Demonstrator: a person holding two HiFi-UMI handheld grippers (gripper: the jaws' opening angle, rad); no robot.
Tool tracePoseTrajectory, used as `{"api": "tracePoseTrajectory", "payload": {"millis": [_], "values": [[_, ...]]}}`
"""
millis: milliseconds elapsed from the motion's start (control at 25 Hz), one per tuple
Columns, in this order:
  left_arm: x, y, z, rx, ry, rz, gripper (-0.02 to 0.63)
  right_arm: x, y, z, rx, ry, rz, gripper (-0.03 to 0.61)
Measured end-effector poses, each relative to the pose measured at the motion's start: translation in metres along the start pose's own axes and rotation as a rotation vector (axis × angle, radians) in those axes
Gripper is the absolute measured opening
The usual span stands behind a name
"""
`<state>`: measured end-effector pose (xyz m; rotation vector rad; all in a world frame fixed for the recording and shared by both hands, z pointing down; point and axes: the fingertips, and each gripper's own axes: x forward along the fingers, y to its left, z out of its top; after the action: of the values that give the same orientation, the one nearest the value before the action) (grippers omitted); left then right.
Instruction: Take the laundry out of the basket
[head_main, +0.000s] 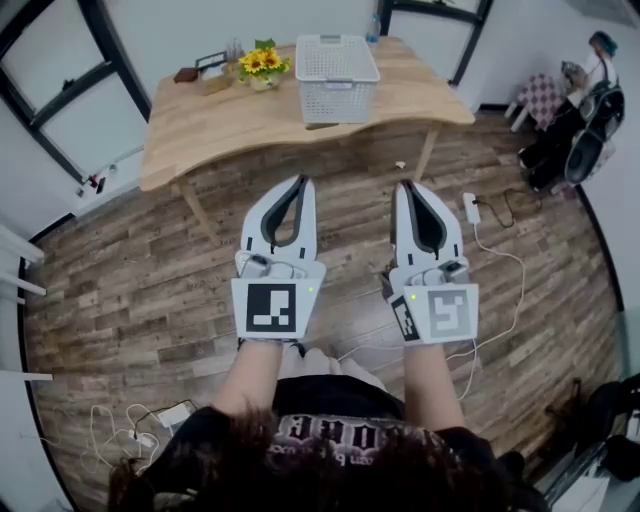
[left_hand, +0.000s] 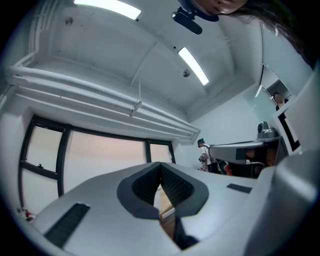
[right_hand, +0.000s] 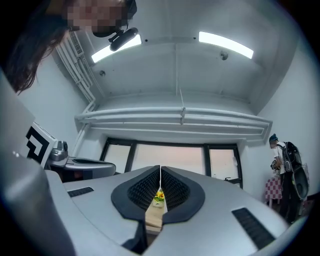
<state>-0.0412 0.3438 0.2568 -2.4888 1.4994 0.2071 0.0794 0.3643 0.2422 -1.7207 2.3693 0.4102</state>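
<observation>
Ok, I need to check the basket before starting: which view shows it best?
The head view: the basket stands whole on the table, though its contents are unclear. The left gripper view shows none of it; the right gripper view shows only the flowers that stand near it.

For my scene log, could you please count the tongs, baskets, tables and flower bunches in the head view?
Tongs: 2, the left tongs and the right tongs
Baskets: 1, the white basket
Tables: 1, the wooden table
Flower bunches: 1, the sunflowers
Total: 5
</observation>
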Motion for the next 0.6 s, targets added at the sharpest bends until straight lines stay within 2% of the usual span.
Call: {"api": "tracePoseTrajectory", "payload": {"millis": [320,600], "values": [[0.003,-0.014,-0.008,0.009,0.022,0.003,0.000,-0.005,-0.018,-0.009,0.025,0.009,0.006,0.028],[0.032,-0.006,-0.018,-0.029,0.025,-0.005,0.000,0.015,-0.034,-0.025,0.028,0.023,0.002,0.028]]}}
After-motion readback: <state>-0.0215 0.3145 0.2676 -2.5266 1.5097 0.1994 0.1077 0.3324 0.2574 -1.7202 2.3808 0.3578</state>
